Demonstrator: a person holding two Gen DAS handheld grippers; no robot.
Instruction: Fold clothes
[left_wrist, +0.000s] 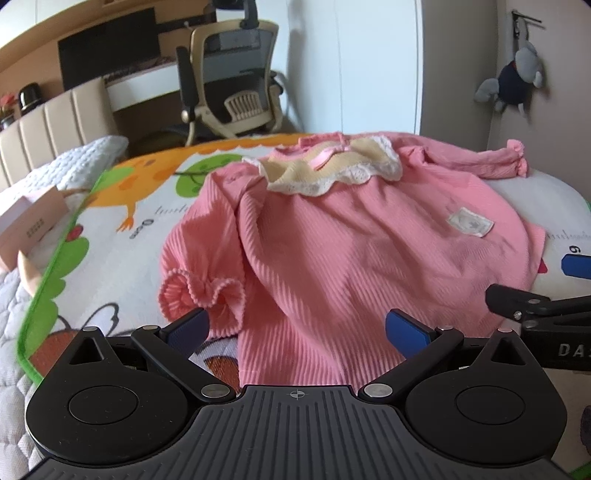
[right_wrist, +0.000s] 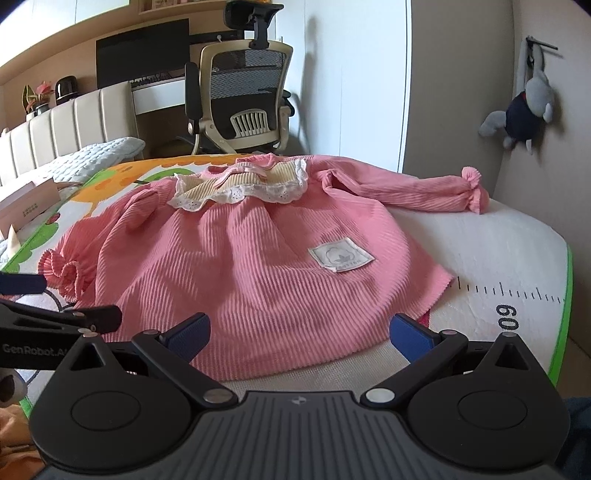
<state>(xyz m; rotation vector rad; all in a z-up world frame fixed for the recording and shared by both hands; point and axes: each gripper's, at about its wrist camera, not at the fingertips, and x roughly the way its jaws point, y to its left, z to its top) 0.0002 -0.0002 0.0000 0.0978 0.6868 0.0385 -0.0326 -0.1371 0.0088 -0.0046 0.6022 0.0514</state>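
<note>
Right now we hold both grippers released, fingers spread wide and grasping nothing. Ahead of our left gripper (left_wrist: 297, 328) the pink ribbed dress (left_wrist: 332, 251) lies spread on the printed play mat (left_wrist: 147, 218), its hem between the blue pads, a ruffled cuff (left_wrist: 201, 291) just beside the left pad. Our right gripper (right_wrist: 299, 334) hovers at the same hem, the white patch (right_wrist: 340, 255) ahead.

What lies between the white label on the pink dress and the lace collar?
Only bare ribbed pink fabric of the pink dress, loosely wrinkled. Nothing rests between the white label and the lace collar; the right wrist view shows this most clearly.
</note>
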